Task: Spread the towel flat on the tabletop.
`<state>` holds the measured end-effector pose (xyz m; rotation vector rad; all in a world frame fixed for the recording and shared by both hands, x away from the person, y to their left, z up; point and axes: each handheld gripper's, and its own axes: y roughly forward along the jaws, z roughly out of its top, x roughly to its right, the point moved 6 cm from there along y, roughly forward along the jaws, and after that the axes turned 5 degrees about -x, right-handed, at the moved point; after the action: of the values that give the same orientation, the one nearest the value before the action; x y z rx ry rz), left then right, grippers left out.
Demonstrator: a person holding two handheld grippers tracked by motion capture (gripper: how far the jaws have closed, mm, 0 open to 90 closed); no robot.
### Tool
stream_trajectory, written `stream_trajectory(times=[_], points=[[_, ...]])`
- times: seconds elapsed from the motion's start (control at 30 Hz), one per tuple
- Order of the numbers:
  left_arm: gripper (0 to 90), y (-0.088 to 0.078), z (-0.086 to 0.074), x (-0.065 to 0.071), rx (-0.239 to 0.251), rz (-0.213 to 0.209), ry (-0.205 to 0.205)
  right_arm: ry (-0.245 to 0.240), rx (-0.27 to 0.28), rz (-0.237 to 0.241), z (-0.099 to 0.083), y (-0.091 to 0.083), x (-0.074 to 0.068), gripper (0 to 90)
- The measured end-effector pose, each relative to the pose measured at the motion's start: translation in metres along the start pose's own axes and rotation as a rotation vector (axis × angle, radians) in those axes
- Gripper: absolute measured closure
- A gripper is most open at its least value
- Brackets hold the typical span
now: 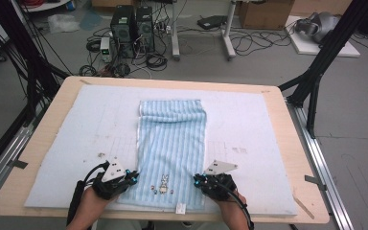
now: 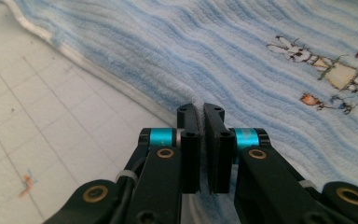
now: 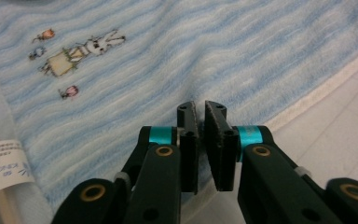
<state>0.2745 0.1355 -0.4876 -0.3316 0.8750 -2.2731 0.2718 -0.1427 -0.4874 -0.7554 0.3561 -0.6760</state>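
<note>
A light blue striped towel (image 1: 172, 139) lies lengthwise on the white padded mat (image 1: 254, 120), its far end rumpled into a fold. A small rabbit embroidery (image 1: 163, 182) sits near its front end. My left gripper (image 1: 135, 178) rests at the towel's near left edge. In the left gripper view its jaws (image 2: 200, 108) stand together on the towel's (image 2: 242, 60) white hem, where the cloth puckers up at the tips. My right gripper (image 1: 196, 179) rests at the near right edge. There its jaws (image 3: 200, 106) are likewise closed over the towel's (image 3: 214, 51) border.
The mat covers most of a wooden table (image 1: 290, 143). A white care label (image 1: 180, 207) hangs from the towel's front edge. Beyond the table, computer towers (image 1: 132, 26), cables and boxes stand on the floor. Black frame legs (image 1: 316, 72) flank the table.
</note>
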Motion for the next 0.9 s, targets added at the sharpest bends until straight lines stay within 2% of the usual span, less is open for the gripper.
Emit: stream_trajectory(times=[0.07,0.17,0.33,0.6,0.63,0.73,0.8,0.9], points=[[85.6,-0.004,-0.003,0.002,0.003,-0.035,-0.04,-0.003,-0.003,0.023,-0.002,-0.002,-0.002,85.7],[85.5,-0.009,-0.007,0.007,-0.008,-0.076,-0.058,-0.004,-0.014,0.051,-0.005,-0.005,-0.005,85.8],[85.2,-0.018,-0.016,0.017,-0.011,-0.113,-0.063,-0.023,-0.03,0.078,-0.011,-0.011,-0.013,85.8],[83.8,-0.036,-0.029,0.034,-0.034,-0.172,-0.031,-0.071,-0.073,0.143,-0.024,-0.026,-0.031,85.4],[81.7,-0.037,-0.03,0.035,-0.033,-0.174,-0.035,-0.079,-0.068,0.138,-0.024,-0.027,-0.033,83.1],[61.5,-0.041,-0.024,0.026,0.008,-0.148,-0.071,-0.043,-0.022,0.12,-0.019,-0.029,-0.033,68.5],[56.7,-0.043,-0.018,0.018,0.05,-0.126,-0.101,-0.03,0.015,0.117,-0.011,-0.027,-0.033,65.9],[54.4,-0.047,-0.01,0.006,0.102,-0.105,-0.135,-0.046,0.032,0.105,-0.001,-0.016,-0.035,66.7]])
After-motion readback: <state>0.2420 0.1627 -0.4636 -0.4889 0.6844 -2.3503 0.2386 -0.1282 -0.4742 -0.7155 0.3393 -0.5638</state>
